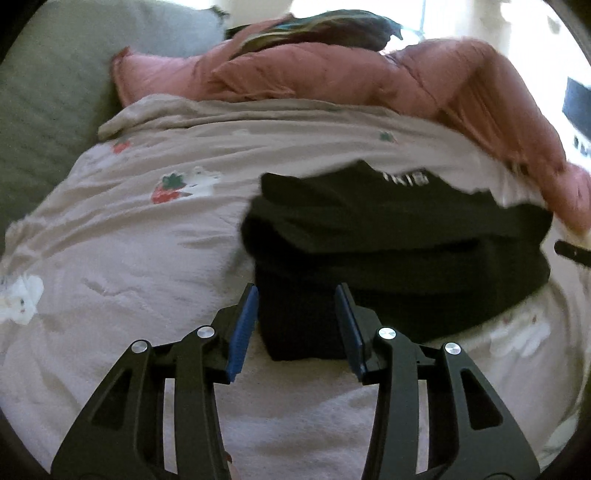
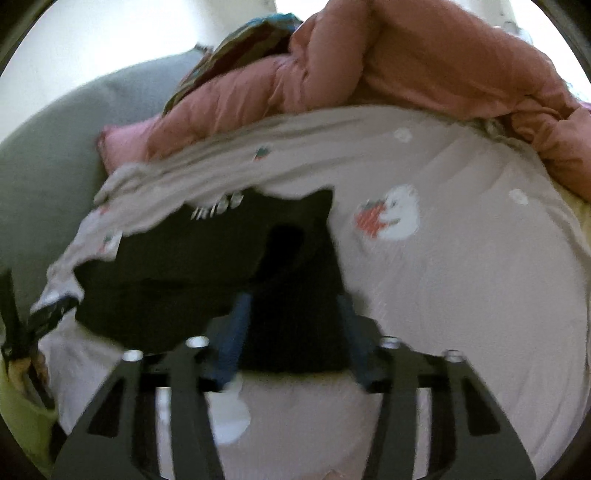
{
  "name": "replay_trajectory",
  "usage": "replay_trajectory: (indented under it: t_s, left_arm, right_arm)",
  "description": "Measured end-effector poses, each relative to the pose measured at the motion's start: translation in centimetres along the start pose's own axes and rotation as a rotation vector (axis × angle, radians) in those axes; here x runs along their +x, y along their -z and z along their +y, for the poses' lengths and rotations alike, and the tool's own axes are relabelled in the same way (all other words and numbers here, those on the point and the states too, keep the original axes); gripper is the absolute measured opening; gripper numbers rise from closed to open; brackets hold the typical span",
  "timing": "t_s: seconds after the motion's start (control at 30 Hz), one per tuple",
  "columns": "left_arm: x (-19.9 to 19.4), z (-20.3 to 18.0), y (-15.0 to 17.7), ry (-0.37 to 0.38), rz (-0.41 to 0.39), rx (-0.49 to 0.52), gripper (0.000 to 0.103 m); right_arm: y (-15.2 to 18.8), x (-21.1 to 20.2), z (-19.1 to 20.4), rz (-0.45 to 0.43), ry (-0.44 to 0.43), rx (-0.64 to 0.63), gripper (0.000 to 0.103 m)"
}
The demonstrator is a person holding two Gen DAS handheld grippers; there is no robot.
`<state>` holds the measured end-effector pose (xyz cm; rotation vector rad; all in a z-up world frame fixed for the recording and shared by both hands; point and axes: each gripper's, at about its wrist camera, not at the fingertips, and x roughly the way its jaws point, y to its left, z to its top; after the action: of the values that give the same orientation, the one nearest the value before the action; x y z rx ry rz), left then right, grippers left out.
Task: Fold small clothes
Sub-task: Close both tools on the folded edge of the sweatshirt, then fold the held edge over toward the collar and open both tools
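A black garment (image 1: pixel 388 236) with white lettering lies folded on the pale bed cover (image 1: pixel 129 258) printed with strawberries and white animals. My left gripper (image 1: pixel 297 328) is open just over the garment's near left corner, and the dark cloth fills the gap between the blue pads (image 1: pixel 242 332). In the right wrist view, which is blurred, the same garment (image 2: pixel 207 266) lies ahead. My right gripper (image 2: pixel 293 332) stands open over its near right corner, with black cloth between the fingers. The cloth looks flat on the cover (image 2: pixel 461 277), not lifted.
A bunched pink quilt (image 1: pixel 332 74) lies along the far side of the bed, with a dark patterned cloth (image 1: pixel 325 29) on top. A grey-green cushion (image 1: pixel 55 74) rises at the left. A yellow-green object (image 2: pixel 18 406) shows at the lower left of the right wrist view.
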<state>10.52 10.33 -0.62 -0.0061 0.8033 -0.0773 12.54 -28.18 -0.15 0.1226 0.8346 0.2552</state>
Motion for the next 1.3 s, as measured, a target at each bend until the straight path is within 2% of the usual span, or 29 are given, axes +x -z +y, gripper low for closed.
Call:
replay_trajectory:
  t_s: [0.03,0.17,0.3,0.4,0.5,0.57,0.7,0.9,1.1,1.3]
  left_arm:
    - [0.2,-0.7,0.1,-0.007,0.003,0.031,0.035]
    - [1.6,-1.8,0.2,-0.029,0.039,0.095,0.035]
    - [2.8,-2.4,-0.2,-0.05,0.073,0.131,0.035]
    - [3.3,-2.7,-1.0,-0.057,0.072,0.149,0.035]
    - [4.1,-2.6,-2.1,-0.034,0.08,0.121,0.035]
    - [4.6,-2.5,-3.0,-0.03,0.08,0.104,0.039]
    - [5.7,-2.2,-4.7,-0.019,0.09,0.063,0.042]
    - [7.8,-1.3,-7.1,-0.019,0.114,-0.021,0.042]
    - [9.4,0.9,-8.5,0.009,0.115,-0.175,0.042]
    - [8.8,4.4,-8.1,0.017,0.05,-0.285,0.042]
  right_arm:
    - [0.2,0.3,0.5,0.008,0.001,-0.025,0.029]
    - [0.3,2.1,2.5,0.034,0.061,-0.128,0.027]
    - [-0.6,4.6,2.7,0.058,0.124,-0.165,0.027]
    - [-1.7,5.6,2.8,0.058,0.122,-0.17,0.027]
    - [-3.3,6.4,2.8,0.057,0.094,-0.153,0.027]
    - [-4.4,6.9,2.4,0.059,0.064,-0.116,0.027]
    - [-6.1,8.1,1.5,0.057,0.069,-0.073,0.027]
    - [-8.3,9.8,-0.5,0.057,0.087,0.006,0.027]
    - [-9.6,10.7,-1.7,0.042,0.151,0.034,0.028]
    - [-9.8,10.2,-2.3,0.007,0.177,0.033,0.031]
